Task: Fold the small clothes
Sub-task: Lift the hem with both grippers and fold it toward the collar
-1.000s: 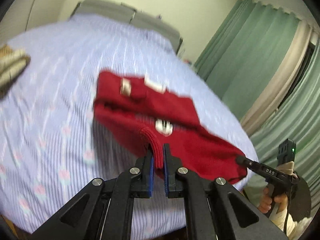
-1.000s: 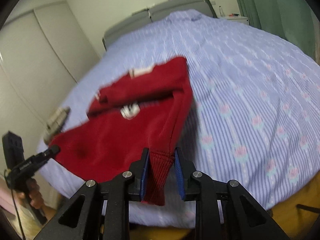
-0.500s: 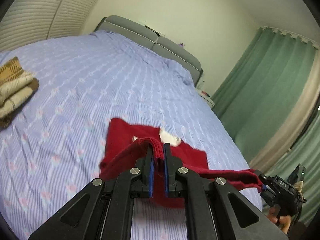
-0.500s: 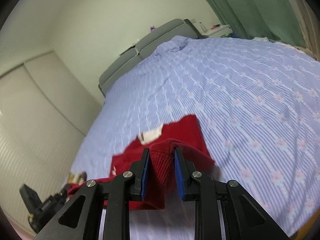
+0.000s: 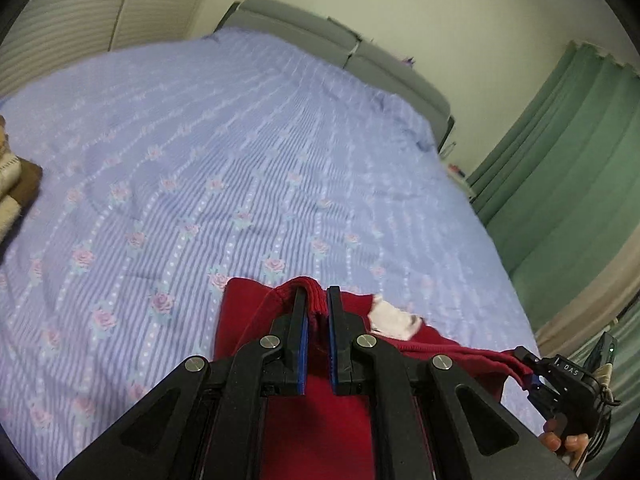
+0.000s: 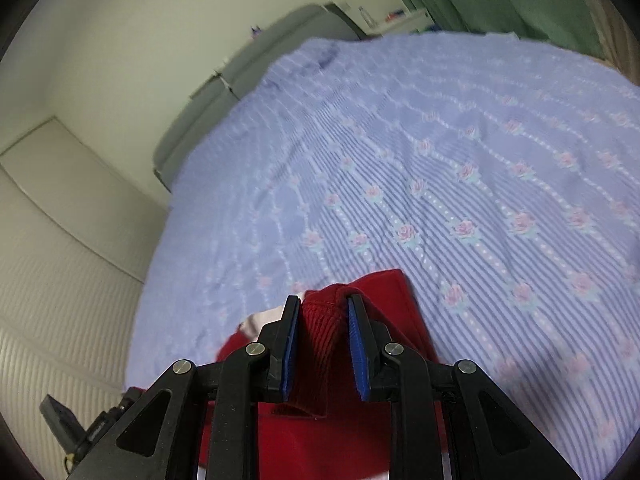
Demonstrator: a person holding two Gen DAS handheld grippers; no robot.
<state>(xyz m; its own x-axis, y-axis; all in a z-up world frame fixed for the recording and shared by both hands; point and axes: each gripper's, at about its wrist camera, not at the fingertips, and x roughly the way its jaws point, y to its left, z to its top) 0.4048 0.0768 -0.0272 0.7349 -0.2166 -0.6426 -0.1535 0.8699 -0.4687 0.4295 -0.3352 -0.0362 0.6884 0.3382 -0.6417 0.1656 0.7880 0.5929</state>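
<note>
Sweater (image 5: 320,420) lying on the bed (image 5: 240,160) at its near edge, folded over itself, ribbed hem pinched in the left tool (image 5: 316,300) and again, further right, in the right tool (image 6: 323,300). Stack of folded clothes (image 5: 16,188) at the bed's far left edge, well apart from the sweater. Headboard (image 5: 304,36) behind the bed, against the wall. Curtains (image 5: 560,168) beside the bed to the right.
</note>
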